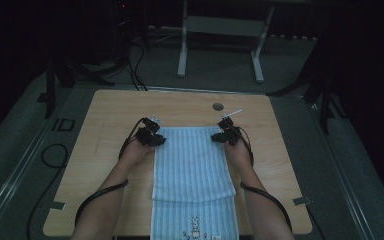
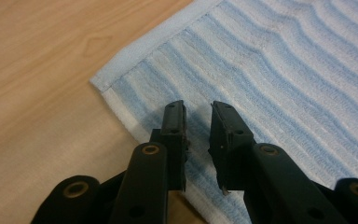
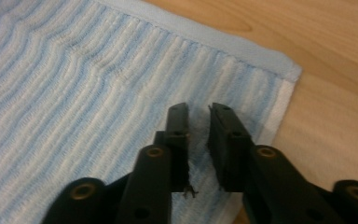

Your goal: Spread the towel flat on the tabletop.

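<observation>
Towel [image 1: 192,165] lies folded along the table [image 1: 105,115] centreline, long axis running near to far, its near end hanging over the near table edge. Left gripper [image 1: 152,137] sits over the far-left corner and right gripper [image 1: 225,135] over the far-right corner. Each has its jaws slightly parted above the fabric, pinching nothing.

Pale wooden surface [image 1: 110,115] with rounded corners and a small round hole near the far edge. Lying flat on it: a folded blue-and-white striped cloth towel [image 1: 190,165], near end hanging over the front edge.
</observation>
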The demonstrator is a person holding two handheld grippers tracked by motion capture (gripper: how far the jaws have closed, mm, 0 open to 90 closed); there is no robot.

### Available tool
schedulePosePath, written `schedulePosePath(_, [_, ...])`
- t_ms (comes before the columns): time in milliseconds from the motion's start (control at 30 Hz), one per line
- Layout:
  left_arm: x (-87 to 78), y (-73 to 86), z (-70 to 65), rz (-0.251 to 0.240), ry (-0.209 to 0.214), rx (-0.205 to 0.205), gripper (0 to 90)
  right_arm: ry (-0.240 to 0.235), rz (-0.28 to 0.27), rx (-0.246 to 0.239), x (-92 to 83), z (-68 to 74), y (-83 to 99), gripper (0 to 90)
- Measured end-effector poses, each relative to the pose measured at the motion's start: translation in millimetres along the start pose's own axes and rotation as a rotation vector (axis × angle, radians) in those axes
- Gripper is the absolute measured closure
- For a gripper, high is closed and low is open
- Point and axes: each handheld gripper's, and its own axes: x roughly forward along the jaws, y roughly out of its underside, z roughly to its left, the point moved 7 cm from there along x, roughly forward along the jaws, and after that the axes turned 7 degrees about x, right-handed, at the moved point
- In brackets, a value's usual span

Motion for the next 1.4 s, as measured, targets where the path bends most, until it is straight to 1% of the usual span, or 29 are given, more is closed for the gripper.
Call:
schedulePosePath(33, [-2.9, -2.9, -0.4, -0.015, 0.029, -0.031, 74.5, 0.011, 0.003, 0.003, 0.4, 1.1, -2.1, 76.5])
schedulePosePath(67, [-8.6, -7.0, -0.3, -0.051, 0.042, -0.058, 74.5, 0.011, 0.0, 0.002, -0.9, 2.9, -4.0, 80.3])
schedulePosePath(100, [-16.4, -10.8, -2.2, -0.088, 0.059, -0.079, 74.7, -0.004, -0.008, 0.003, -3.5, 6.3, -5.6, 86.1])
schedulePosePath(133, [-24.7, -13.0, -7.3, -0.114, 0.088, -0.075, 76.7, -0.01, -0.011, -0.008, -7.9, 10.4, -6.1, 89.9])
schedulePosePath(167, [-32.2, -13.2, -13.9, -0.124, 0.094, -0.042, 77.1, 0.001, -0.031, -0.031, -14.1, 14.4, -5.9, 90.0])
schedulePosePath(200, [-39.7, -11.4, -22.5, -0.126, 0.103, -0.008, 78.9, -0.026, -0.042, -0.047, -20.0, 20.2, -3.4, 90.0])
schedulePosePath(233, [-44.8, -8.1, -33.1, -0.128, 0.135, 0.007, 80.7, -0.049, -0.04, -0.062, -25.4, 26.1, 1.7, 90.0])
schedulePosePath(267, [-48.4, -1.9, -42.8, -0.102, 0.148, 0.035, 80.7, -0.047, -0.04, -0.091, -30.0, 31.0, 8.6, 90.0])
schedulePosePath(300, [-50.9, 5.5, -52.2, -0.08, 0.148, 0.067, 80.7, -0.065, -0.028, -0.103, -33.3, 37.1, 17.7, 90.0])
schedulePosePath(333, [-52.5, 13.0, -60.7, -0.064, 0.163, 0.081, 83.0, -0.076, -0.018, -0.115, -35.6, 42.2, 27.3, 90.0])
schedulePosePath(367, [-54.3, 20.8, -66.7, -0.047, 0.162, 0.082, 83.2, -0.076, -0.004, -0.126, -37.3, 46.5, 37.8, 90.0])
schedulePosePath(400, [-55.8, 27.4, -71.3, -0.047, 0.156, 0.071, 85.8, -0.077, 0.004, -0.135, -38.7, 49.6, 47.9, 90.0])
schedulePosePath(433, [-57.0, 36.4, -76.3, -0.028, 0.161, 0.073, 86.6, -0.078, 0.012, -0.135, -39.6, 52.4, 57.6, 90.0])
schedulePosePath(467, [-57.1, 41.1, -78.9, -0.022, 0.152, 0.074, 87.7, -0.065, 0.024, -0.144, -40.1, 53.9, 68.9, 90.0])
schedulePosePath(500, [-57.1, 41.1, -78.9, -0.022, 0.152, 0.074, 87.9, -0.065, 0.024, -0.144, -40.1, 53.9, 68.9, 90.0])
schedulePosePath(567, [-54.7, 55.4, -84.5, 0.005, 0.154, 0.084, 89.4, -0.04, 0.035, -0.157, -41.8, 54.8, 83.7, 90.0])
schedulePosePath(600, [-52.1, 59.8, -84.4, 0.017, 0.146, 0.089, 89.3, -0.037, 0.023, -0.149, -43.5, 53.2, 87.5, 90.0])
schedulePosePath(667, [-48.8, 63.0, -82.9, 0.021, 0.155, 0.08, 89.3, -0.044, 0.019, -0.136, -44.5, 50.3, 89.1, 90.0])
schedulePosePath(700, [-46.0, 64.1, -80.5, 0.023, 0.149, 0.075, 89.4, -0.046, 0.016, -0.132, -44.1, 49.1, 88.6, 90.0])
schedulePosePath(733, [-44.4, 62.9, -78.1, 0.009, 0.163, 0.061, 89.5, -0.049, 0.016, -0.128, -43.6, 48.4, 87.6, 90.0])
schedulePosePath(833, [-39.2, 57.5, -69.1, -0.014, 0.159, 0.032, 89.5, -0.042, 0.011, -0.124, -39.2, 45.2, 79.9, 89.9])
schedulePosePath(900, [-36.0, 53.8, -63.6, -0.023, 0.159, 0.023, 89.5, -0.053, 0.009, -0.097, -35.5, 41.6, 73.4, 89.9])
schedulePosePath(933, [-34.0, 50.9, -58.9, -0.023, 0.15, 0.019, 89.4, -0.055, 0.01, -0.087, -34.2, 40.1, 70.9, 89.9])
schedulePosePath(1000, [-30.5, 46.9, -52.1, -0.031, 0.144, 0.026, 89.4, -0.067, 0.005, -0.057, -30.4, 35.8, 64.0, 89.9])
schedulePosePath(1033, [-28.9, 44.7, -48.3, -0.036, 0.135, 0.016, 89.4, -0.069, 0.004, -0.04, -28.5, 33.0, 60.0, 89.9])
schedulePosePath(1100, [-25.9, 41.3, -43.0, -0.046, 0.134, 0.011, 89.4, -0.073, 0.001, -0.018, -25.3, 29.3, 53.9, 89.8])
schedulePosePath(1167, [-22.5, 37.1, -36.4, -0.051, 0.131, -0.007, 89.4, -0.066, 0.001, -0.003, -22.1, 25.3, 47.5, 89.8])
schedulePosePath(1300, [-17.0, 29.4, -28.7, -0.054, 0.112, -0.002, 89.4, -0.046, -0.001, 0.001, -17.2, 21.6, 38.0, 89.8])
schedulePosePath(1400, [-13.3, 23.8, -21.0, -0.047, 0.094, -0.008, 89.3, -0.041, 0.0, 0.024, -14.5, 18.8, 32.7, 89.8])
